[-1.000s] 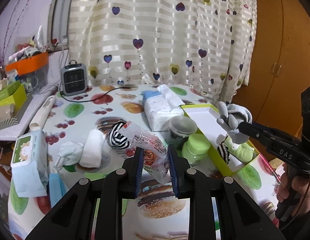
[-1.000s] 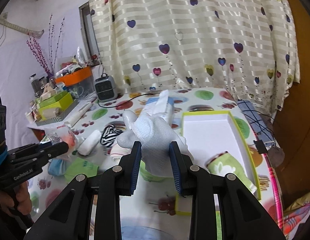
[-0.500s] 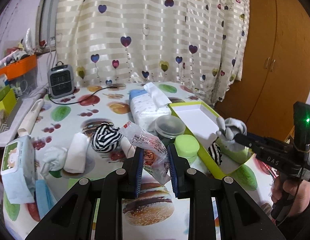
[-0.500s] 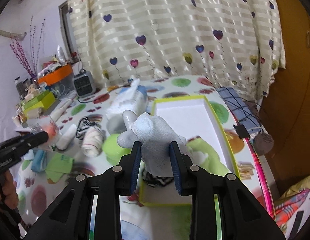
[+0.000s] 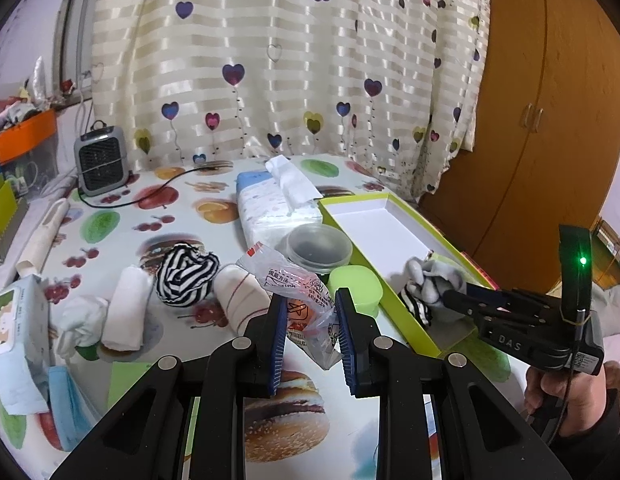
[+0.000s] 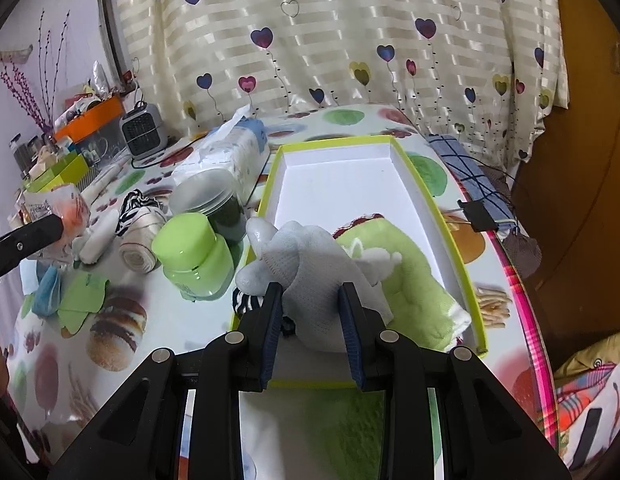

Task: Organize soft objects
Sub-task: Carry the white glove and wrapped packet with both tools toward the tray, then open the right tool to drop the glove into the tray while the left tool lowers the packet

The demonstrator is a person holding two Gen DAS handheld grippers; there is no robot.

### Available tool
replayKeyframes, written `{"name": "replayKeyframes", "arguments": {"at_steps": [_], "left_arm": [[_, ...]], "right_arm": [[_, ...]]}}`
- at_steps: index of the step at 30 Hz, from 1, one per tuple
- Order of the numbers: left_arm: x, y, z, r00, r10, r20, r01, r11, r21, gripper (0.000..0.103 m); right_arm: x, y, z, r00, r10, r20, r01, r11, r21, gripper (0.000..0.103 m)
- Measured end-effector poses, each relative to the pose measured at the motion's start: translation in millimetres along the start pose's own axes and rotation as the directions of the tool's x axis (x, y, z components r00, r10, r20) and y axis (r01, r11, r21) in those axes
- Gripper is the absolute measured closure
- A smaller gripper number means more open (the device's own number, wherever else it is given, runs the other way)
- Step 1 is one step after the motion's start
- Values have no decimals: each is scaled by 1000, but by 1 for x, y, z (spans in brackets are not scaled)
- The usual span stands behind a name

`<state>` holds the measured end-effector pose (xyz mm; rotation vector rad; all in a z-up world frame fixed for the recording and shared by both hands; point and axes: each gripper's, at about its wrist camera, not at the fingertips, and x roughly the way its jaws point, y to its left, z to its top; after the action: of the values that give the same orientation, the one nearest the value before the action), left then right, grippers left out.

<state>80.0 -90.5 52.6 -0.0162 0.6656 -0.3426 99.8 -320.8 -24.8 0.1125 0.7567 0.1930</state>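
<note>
My right gripper (image 6: 310, 292) is shut on a grey knit glove (image 6: 306, 258), held low over the near end of the green-rimmed white box (image 6: 425, 196). In that box lie a green plush cloth (image 6: 409, 276) and a striped black-and-white sock (image 6: 246, 302). My left gripper (image 5: 310, 300) is shut on a clear plastic snack packet (image 5: 298, 288) above the fruit-print tablecloth. The left wrist view shows the right gripper (image 5: 449, 294) with the glove (image 5: 429, 276) over the box (image 5: 389, 284). On the table lie a striped sock ball (image 5: 186, 276), rolled white cloths (image 5: 126, 312) and a white roll (image 5: 242, 296).
A tissue pack (image 5: 274, 208), a clear-lidded jar (image 5: 317, 246) and a green-capped jar (image 5: 353, 286) stand left of the box. A small heater (image 5: 100, 160) with its cable is at the back. A wipes box (image 5: 14, 328) and blue cloth (image 5: 66, 404) sit at the left edge.
The right gripper has come down with the glove from above the table to just over the box's near end. The left gripper drifted sideways, still holding the packet.
</note>
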Motion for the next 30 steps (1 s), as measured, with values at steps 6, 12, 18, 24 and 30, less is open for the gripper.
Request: {"name": "replayKeyframes", "arguments": {"at_steps": [6, 12, 18, 24, 30], "left_arm": [[4, -3, 1, 1000, -10, -7, 10, 1000, 8, 81], [6, -11, 2, 1000, -23, -10, 24, 999, 27, 81], [9, -17, 2, 999, -36, -15, 37, 999, 38, 80], [11, -21, 3, 999, -45, -25, 47, 998, 47, 80], [13, -28, 4, 997, -64, -31, 66, 996, 62, 80]], "right_arm": [[5, 2, 5, 1000, 4, 6, -4, 1000, -1, 73], [7, 2, 12, 1000, -14, 24, 14, 1000, 14, 73], [4, 1, 19, 998, -31, 58, 30, 999, 11, 73], [19, 7, 11, 999, -20, -29, 19, 999, -44, 67], [-6, 4, 11, 998, 2, 61, 1, 999, -39, 63]]}}
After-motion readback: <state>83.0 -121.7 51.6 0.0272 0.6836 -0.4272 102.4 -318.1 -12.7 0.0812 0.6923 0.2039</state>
